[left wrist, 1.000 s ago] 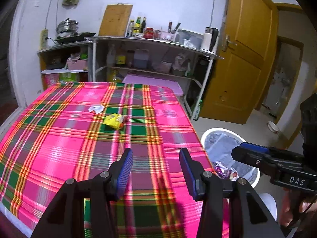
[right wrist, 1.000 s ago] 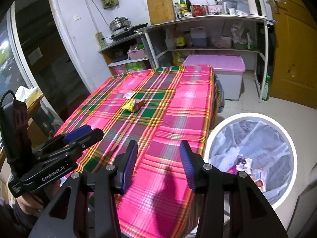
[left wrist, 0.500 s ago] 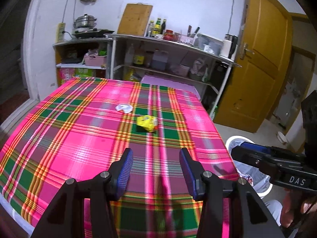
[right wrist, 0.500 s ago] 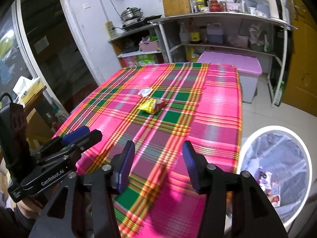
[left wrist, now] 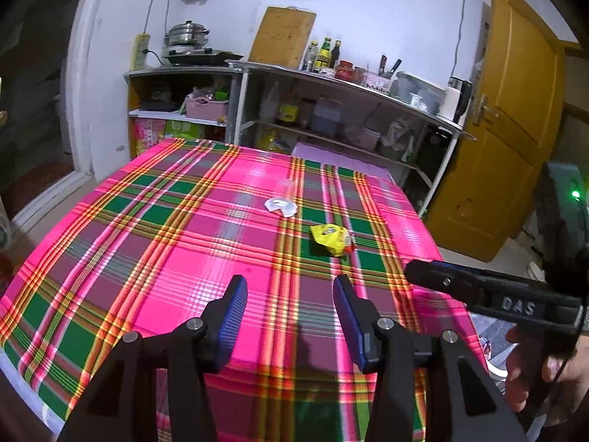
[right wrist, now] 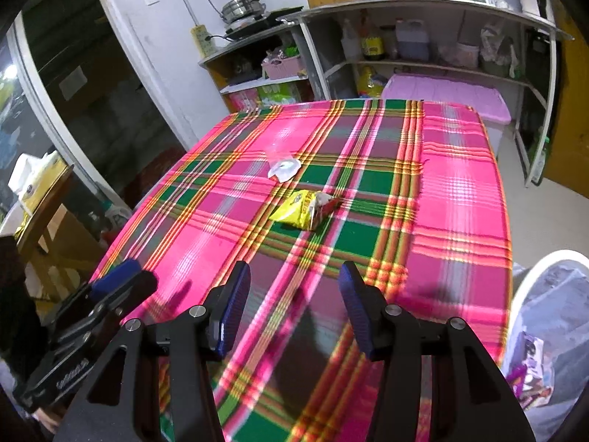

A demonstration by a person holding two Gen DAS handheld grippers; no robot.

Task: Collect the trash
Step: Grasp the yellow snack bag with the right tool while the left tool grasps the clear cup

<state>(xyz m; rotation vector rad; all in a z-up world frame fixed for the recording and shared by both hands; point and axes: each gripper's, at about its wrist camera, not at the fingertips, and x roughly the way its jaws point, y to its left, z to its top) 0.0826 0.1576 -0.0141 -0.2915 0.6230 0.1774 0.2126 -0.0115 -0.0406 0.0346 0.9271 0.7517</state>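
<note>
I see the tabletop (left wrist: pixel 154 258) filling most of both views under its pink, green and yellow plaid cloth, and nearly all of it is bare — wide open room on my left and along the near edge, where the cloth drops out of sight below both grippers. Its right edge falls away toward the floor, and there the white-rimmed trash bin (right wrist: pixel 545 269) stands lined with a clear bag, close against the table's near right corner, a few coloured wrappers already inside. Beyond the far edge sit a lilac-lidded storage box (right wrist: pixel 445 92) and metal shelves (left wrist: pixel 346 84) packed with bottles and tubs.

The left gripper (left wrist: pixel 289 318) hangs over the near edge with its blue pads parted and nothing between them. The right gripper (right wrist: pixel 291 307) is likewise spread about halfway, empty, over the near right part of the cloth.

The yellow snack wrapper (right wrist: pixel 303 209) lies crumpled mid-table, right of centre, and the white paper scrap (right wrist: pixel 283 168) sits just behind it — near, not touching. A faint clear bit lies beyond that; I cannot tell what it is.

Against a second ago, both grippers have swung leftward from the bin over the table: the bin has slid nearly out of the left view, the wrapper sits closer ahead, and the right pads stand a little wider.
</note>
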